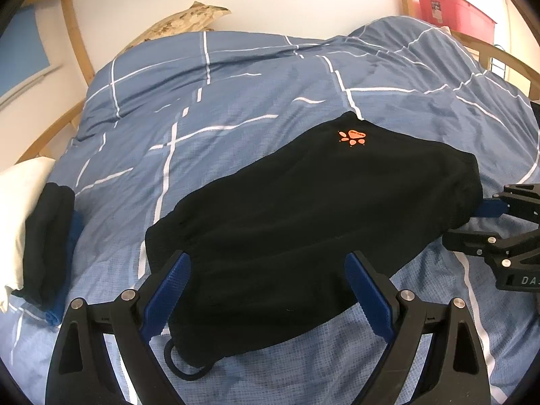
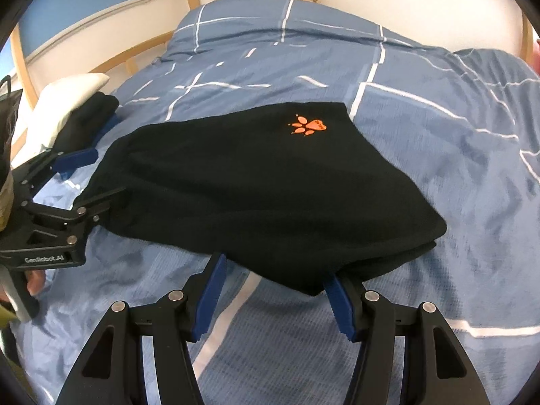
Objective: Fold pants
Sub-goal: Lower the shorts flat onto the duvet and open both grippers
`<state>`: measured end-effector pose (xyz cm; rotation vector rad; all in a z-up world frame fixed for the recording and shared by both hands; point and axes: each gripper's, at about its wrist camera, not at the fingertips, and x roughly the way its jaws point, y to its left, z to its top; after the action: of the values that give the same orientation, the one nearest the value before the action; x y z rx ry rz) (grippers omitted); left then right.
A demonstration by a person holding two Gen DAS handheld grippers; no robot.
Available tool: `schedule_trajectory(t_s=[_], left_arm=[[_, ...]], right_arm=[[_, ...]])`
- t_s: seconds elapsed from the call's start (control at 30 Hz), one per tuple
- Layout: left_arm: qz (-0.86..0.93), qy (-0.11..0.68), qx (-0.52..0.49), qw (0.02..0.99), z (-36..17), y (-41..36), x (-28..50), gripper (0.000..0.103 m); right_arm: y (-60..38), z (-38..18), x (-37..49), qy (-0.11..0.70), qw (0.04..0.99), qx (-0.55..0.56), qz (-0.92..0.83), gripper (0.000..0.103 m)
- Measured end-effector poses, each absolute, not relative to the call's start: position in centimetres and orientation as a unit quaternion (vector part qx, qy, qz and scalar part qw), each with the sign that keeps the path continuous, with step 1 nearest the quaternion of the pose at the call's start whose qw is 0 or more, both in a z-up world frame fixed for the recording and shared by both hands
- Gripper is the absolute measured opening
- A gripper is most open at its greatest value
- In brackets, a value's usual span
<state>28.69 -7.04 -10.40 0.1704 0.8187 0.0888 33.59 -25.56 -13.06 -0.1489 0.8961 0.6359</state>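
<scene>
Black pants (image 1: pixel 303 209) with an orange paw logo (image 1: pixel 352 136) lie folded into a thick packet on the blue checked bed cover (image 1: pixel 202 108). My left gripper (image 1: pixel 266 263) is open, its blue fingers straddling the packet's near edge; a black drawcord loop (image 1: pixel 182 361) hangs out below. My right gripper (image 2: pixel 275 270) is open at the packet's other end, its right finger tucked under the fabric edge. The pants (image 2: pixel 263 182) fill the middle of the right wrist view. Each gripper shows in the other's view: the right one (image 1: pixel 486 216), the left one (image 2: pixel 84 175).
A stack of folded clothes (image 1: pixel 47 236), dark on top of white, sits at the bed's left edge, also in the right wrist view (image 2: pixel 84 114). A wooden bed frame (image 1: pixel 77 50) runs behind. A red box (image 1: pixel 452 10) stands at the far right.
</scene>
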Motion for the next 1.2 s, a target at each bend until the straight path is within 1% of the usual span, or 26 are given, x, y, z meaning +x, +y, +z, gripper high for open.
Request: schedule_trajectory(t_s=[0.07, 0.13, 0.3, 0.47, 0.5, 0.53, 0.6, 0.7, 0.9, 0.97, 1.0, 1.03, 1.2], left_arm=[[0.044, 0.400, 0.083, 0.912, -10.5, -6.9, 28.7, 0.093], [0.044, 0.402, 0.083, 0.911, -10.6, -6.8, 28.7, 0.093], [0.047, 0.408, 0.081, 0.908, -11.0, -6.5, 28.7, 0.093], [0.044, 0.415, 0.078, 0.905, -11.3, -6.4, 28.6, 0.093], [0.042, 0.415, 0.078, 0.905, -11.4, -6.4, 28.6, 0.093], [0.040, 0.417, 0.081, 0.905, -11.4, -6.5, 28.5, 0.093], [0.036, 0.418, 0.084, 0.904, -11.5, -6.6, 28.1, 0.093], [0.032, 0.417, 0.091, 0.904, -11.8, -7.0, 27.6, 0.093], [0.032, 0.430, 0.082, 0.899, -12.4, -6.7, 27.0, 0.093], [0.034, 0.430, 0.078, 0.899, -12.3, -6.5, 26.7, 0.093], [0.034, 0.430, 0.077, 0.899, -12.2, -6.4, 26.5, 0.093], [0.033, 0.430, 0.074, 0.899, -12.1, -6.3, 26.3, 0.093], [0.035, 0.424, 0.056, 0.903, -11.4, -5.0, 24.4, 0.093]], right_arm=[[-25.6, -13.0, 33.3, 0.429, 0.845, -0.067, 0.311, 0.050], [-25.4, -13.0, 33.0, 0.432, 0.841, -0.073, 0.318, 0.040], [-25.1, -13.4, 33.0, 0.432, 0.843, -0.099, 0.306, 0.037], [-25.3, -13.7, 33.6, 0.435, 0.843, -0.103, 0.300, 0.024], [-25.3, -13.7, 33.4, 0.437, 0.840, -0.105, 0.303, 0.015], [-25.3, -13.6, 33.3, 0.437, 0.840, -0.103, 0.306, 0.011], [-25.6, -13.2, 33.0, 0.437, 0.839, -0.103, 0.308, 0.009], [-26.1, -12.8, 32.4, 0.440, 0.838, -0.099, 0.306, 0.009], [-26.0, -13.8, 32.0, 0.459, 0.837, -0.100, 0.280, 0.010], [-26.2, -13.7, 31.5, 0.463, 0.841, -0.097, 0.262, 0.019], [-26.3, -13.7, 31.3, 0.466, 0.843, -0.096, 0.252, 0.030], [-26.5, -13.6, 31.0, 0.465, 0.846, -0.094, 0.241, 0.038], [-27.0, -12.1, 28.7, 0.444, 0.875, -0.072, 0.180, 0.039]])
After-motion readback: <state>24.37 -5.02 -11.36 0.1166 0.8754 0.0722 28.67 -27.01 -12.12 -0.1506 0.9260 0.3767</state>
